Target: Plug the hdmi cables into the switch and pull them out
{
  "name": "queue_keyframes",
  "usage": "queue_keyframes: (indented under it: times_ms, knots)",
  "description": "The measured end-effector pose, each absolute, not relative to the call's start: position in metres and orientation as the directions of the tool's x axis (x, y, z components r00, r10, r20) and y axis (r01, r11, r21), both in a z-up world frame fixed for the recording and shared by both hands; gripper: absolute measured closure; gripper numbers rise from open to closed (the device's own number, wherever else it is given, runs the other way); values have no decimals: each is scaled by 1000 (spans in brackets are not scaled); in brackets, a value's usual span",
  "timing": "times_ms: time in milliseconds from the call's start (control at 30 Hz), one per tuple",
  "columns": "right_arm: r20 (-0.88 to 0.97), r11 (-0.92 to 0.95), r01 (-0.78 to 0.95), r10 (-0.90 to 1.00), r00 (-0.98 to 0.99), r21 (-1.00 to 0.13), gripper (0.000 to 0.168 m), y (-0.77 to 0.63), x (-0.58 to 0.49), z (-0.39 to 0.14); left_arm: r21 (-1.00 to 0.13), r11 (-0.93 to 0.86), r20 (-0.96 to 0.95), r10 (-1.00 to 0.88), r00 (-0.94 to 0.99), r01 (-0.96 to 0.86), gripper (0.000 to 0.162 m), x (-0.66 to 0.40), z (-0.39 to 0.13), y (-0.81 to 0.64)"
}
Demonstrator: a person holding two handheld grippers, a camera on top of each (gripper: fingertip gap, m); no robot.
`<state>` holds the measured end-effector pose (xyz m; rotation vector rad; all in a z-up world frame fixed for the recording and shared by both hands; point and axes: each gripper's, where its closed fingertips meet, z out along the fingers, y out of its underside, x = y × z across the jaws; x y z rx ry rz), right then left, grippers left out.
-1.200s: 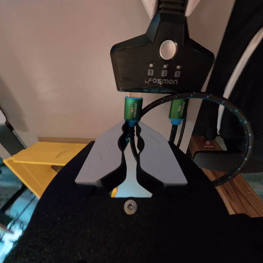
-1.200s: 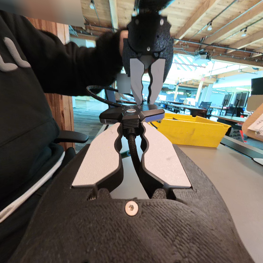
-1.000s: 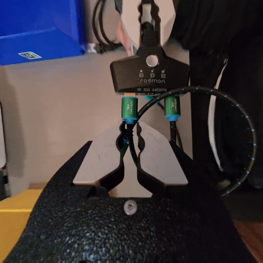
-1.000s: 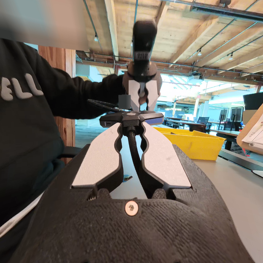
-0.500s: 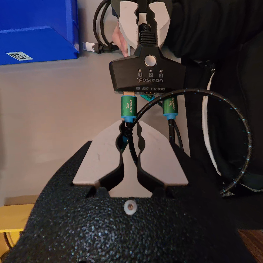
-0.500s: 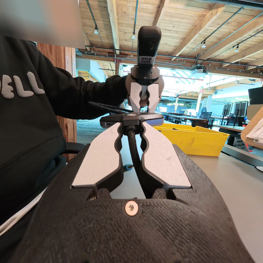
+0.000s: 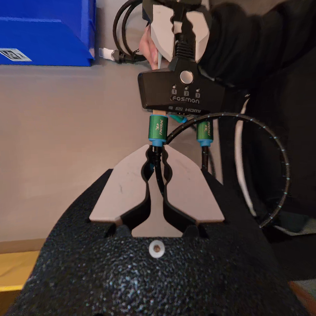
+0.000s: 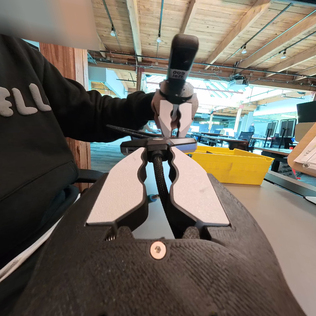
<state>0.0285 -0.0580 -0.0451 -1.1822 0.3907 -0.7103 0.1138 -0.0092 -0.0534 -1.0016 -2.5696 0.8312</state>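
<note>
The black HDMI switch (image 7: 181, 92) hangs in the air between my two grippers. My left gripper (image 7: 157, 147) is shut on a braided HDMI cable (image 7: 158, 164) just behind its green plug (image 7: 157, 128). That plug sits in the switch's left port with some gold metal showing. A second green plug (image 7: 204, 131) sits in the right port. My right gripper (image 8: 157, 150) is shut on the collar of the switch's own cable (image 8: 159, 172). It also shows in the left wrist view (image 7: 183, 56) at the top. The switch (image 8: 159, 142) is edge-on in the right wrist view, with the left gripper (image 8: 174, 135) beyond it.
A blue bin (image 7: 42, 34) and a coil of black cable (image 7: 126, 34) lie on the grey table (image 7: 68, 136). A yellow bin (image 8: 230, 164) stands on the table at the right. A person in a black sweatshirt (image 8: 34, 136) fills the left of the right wrist view.
Both grippers have swung together with the switch. The left gripper has tipped from above the switch to level opposite it. Both grips and the plug's depth look the same.
</note>
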Motion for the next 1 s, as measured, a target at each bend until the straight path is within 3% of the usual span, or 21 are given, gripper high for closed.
queue_keyframes:
  times_ms: [233, 533, 667, 767, 1000]
  knots:
    - [81, 201, 296, -687, 722, -934, 145, -58, 29, -45, -582, 524, -119, 701, -703, 622, 153, 115, -57, -11]
    - [84, 238, 313, -658, 748, -919, 144, -49, 24, -31, -625, 459, -114, 746, -656, 631, 154, 106, -71, -3]
    - [95, 197, 308, -683, 725, -931, 144, -58, 22, -35, -765, 410, -97, 688, -719, 496, 154, 106, -45, -11]
    - [102, 184, 313, -693, 713, -932, 144, -56, 26, -39, -739, 400, -163, 674, -720, 542, 154, 112, -45, -10]
    - [139, 95, 304, -735, 664, -948, 145, -52, 37, -45, -749, 526, -6, 602, -799, 402, 153, 123, -44, -8]
